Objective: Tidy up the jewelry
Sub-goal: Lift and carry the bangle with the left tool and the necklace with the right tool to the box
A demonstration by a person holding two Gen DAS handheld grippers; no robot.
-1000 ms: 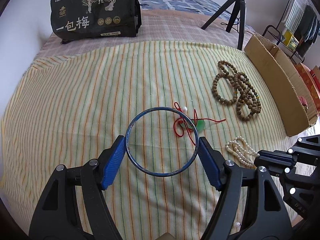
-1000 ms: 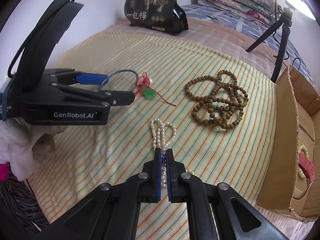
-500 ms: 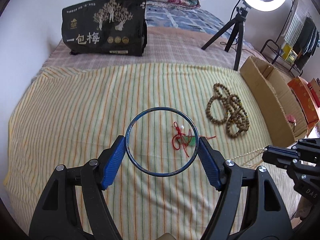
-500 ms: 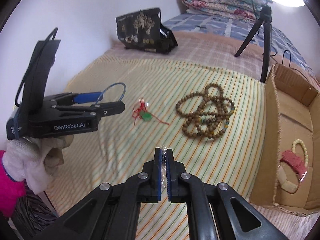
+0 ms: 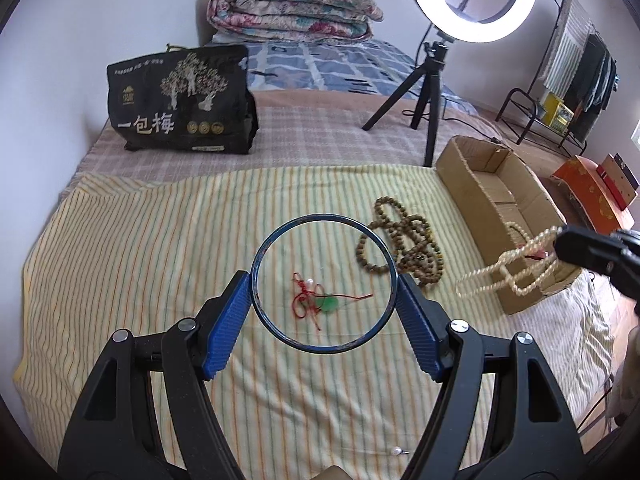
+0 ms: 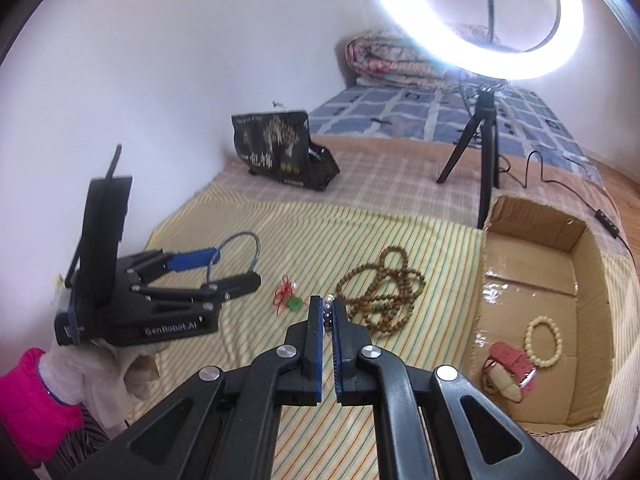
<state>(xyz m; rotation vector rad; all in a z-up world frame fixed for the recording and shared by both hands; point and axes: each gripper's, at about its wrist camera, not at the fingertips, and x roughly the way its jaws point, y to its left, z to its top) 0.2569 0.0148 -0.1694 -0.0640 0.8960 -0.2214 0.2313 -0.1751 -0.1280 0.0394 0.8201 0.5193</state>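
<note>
Left gripper (image 5: 324, 290), lifted above striped bedspread (image 5: 140, 260): blue pads pressed against opposite sides of blue bangle (image 5: 324, 216), ring held face-on between them.

Right gripper (image 6: 327, 312): pads nearly together, pinching white pearl necklace (image 5: 516, 268); in the left wrist view, strand hanging in loops from the fingertips at 3 o'clock, in the air just in front of the near corner of the box. In the right wrist view, only a few pearls visible between the pads.

Cardboard box (image 6: 588, 272) at 3 o'clock on the bed, top open. Contents, near end: cream bead bracelet (image 6: 544, 340) lying flat; red-pink woven item (image 6: 510, 360) touching it on the left; small beige piece just below, kind not clear. Far end of box floor bare and glossy.

On the bedspread: red cord with green pendant (image 5: 316, 300), seen through the bangle at centre; brown wooden prayer beads (image 5: 404, 240) coiled at 2 o'clock, between the cord and the box, apart from both. Single loose pearl (image 5: 397, 450) at 5 o'clock, near the left gripper's body.

Background, 12 o'clock: black printed bag (image 5: 180, 100) upright at 11 o'clock; folded floral quilt (image 5: 292, 12) behind it; ring light (image 5: 468, 0) on black tripod (image 5: 428, 96) at 1 o'clock.
</note>
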